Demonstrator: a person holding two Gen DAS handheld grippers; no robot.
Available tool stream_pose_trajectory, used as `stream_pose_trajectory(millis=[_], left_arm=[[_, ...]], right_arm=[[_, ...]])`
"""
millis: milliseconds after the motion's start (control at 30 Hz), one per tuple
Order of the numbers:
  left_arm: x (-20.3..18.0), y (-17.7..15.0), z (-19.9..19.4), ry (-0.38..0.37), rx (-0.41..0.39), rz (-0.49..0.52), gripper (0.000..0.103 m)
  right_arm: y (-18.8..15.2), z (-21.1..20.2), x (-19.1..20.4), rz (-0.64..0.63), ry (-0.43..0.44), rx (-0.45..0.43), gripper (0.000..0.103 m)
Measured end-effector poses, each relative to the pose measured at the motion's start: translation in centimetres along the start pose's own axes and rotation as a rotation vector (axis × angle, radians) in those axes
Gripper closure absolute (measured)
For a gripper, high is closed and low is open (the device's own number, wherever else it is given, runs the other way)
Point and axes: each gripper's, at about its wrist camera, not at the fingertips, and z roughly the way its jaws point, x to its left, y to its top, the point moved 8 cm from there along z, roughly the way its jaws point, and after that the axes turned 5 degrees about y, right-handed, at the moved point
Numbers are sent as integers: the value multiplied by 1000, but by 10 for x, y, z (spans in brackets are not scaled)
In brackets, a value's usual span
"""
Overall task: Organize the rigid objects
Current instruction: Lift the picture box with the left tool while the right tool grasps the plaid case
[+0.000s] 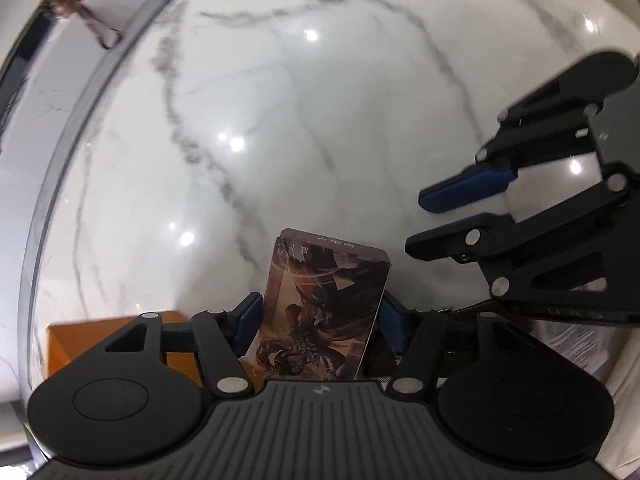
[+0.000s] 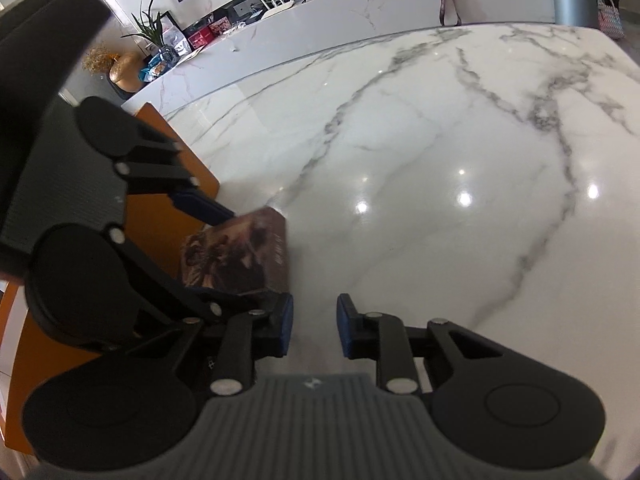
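A card box (image 1: pixel 320 312) with dark fantasy artwork stands between the blue pads of my left gripper (image 1: pixel 320 308), which press on its two long sides. From the right wrist view the same box (image 2: pixel 240 256) rests at the marble tabletop's left part, with the left gripper (image 2: pixel 236 256) reaching in from the left and clamped across it. My right gripper (image 2: pixel 315 314) hovers just right of the box, its jaws a narrow gap apart with nothing between them. In the left wrist view the right gripper (image 1: pixel 418 224) comes in from the right, above the box.
An orange flat-topped object (image 2: pixel 176 184) lies on the marble table (image 2: pixel 440 140) directly left of the box, also seen as the orange object (image 1: pixel 120 340). A printed sheet (image 1: pixel 576 344) lies at lower right. The table's curved edge (image 1: pixel 72 128) runs along the left.
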Motion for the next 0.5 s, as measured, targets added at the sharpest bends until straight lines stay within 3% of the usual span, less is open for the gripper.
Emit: stream_pose_trajectory(millis=[233, 433, 500], left_arm=[[12, -8, -55, 31, -85, -94, 33], [20, -18, -106, 20, -172, -171, 33], [23, -26, -121, 21, -190, -187, 33]], right_arm=[[-1, -20, 16, -53, 58, -38, 71], [-15, -25, 58, -269, 102, -10, 46], [-22, -21, 69, -342, 80, 20, 44]])
